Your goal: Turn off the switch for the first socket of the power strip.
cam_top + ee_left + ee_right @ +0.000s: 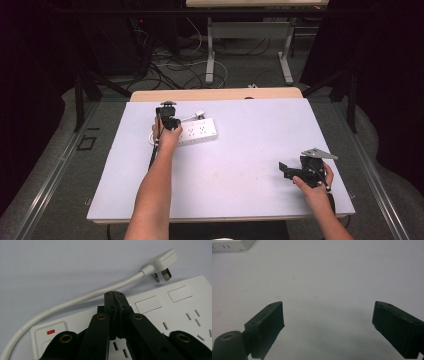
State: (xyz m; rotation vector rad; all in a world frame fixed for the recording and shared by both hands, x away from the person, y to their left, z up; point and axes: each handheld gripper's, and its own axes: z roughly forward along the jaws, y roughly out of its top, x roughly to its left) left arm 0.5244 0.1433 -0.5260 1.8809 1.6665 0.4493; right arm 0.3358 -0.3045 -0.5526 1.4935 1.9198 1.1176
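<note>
Two grippers are at work over one white tabletop (250, 150). High view: the left gripper (168, 120) sits at the far left part of the surface, right over the near-left end of a white power strip (197, 132). The strip lies flat, long side roughly across the tabletop, its cord curling off behind the hand. The right gripper (290, 171) rests well apart at the near right edge, its grey three-cornered plate on top, aimed left across bare surface. Judgement: the right hand is parked out of the way while the left does the job at the strip.

Left gripper view: the jaws are pressed fully together, tips meeting with nothing between them, so the left gripper (114, 293) holds no object. The closed tips point down over the top face of the power strip (175, 312), between the switch end and the socket rows. A rocker switch (51, 333) with a red mark lies off to the lower left. The white cord (75, 301) arcs around behind the tips and ends in a flat plug (163, 261), prongs showing, lying unplugged beside the strip. Judgement: closed jaws make a single blunt point, suited to prodding a switch or steadying the strip; whether they touch the casing I cannot tell.

Right gripper view: the right gripper (328, 315) has its jaws spread wide, empty, over bare tabletop. A corner of the power strip (232, 245) shows at top left, far off.
</note>
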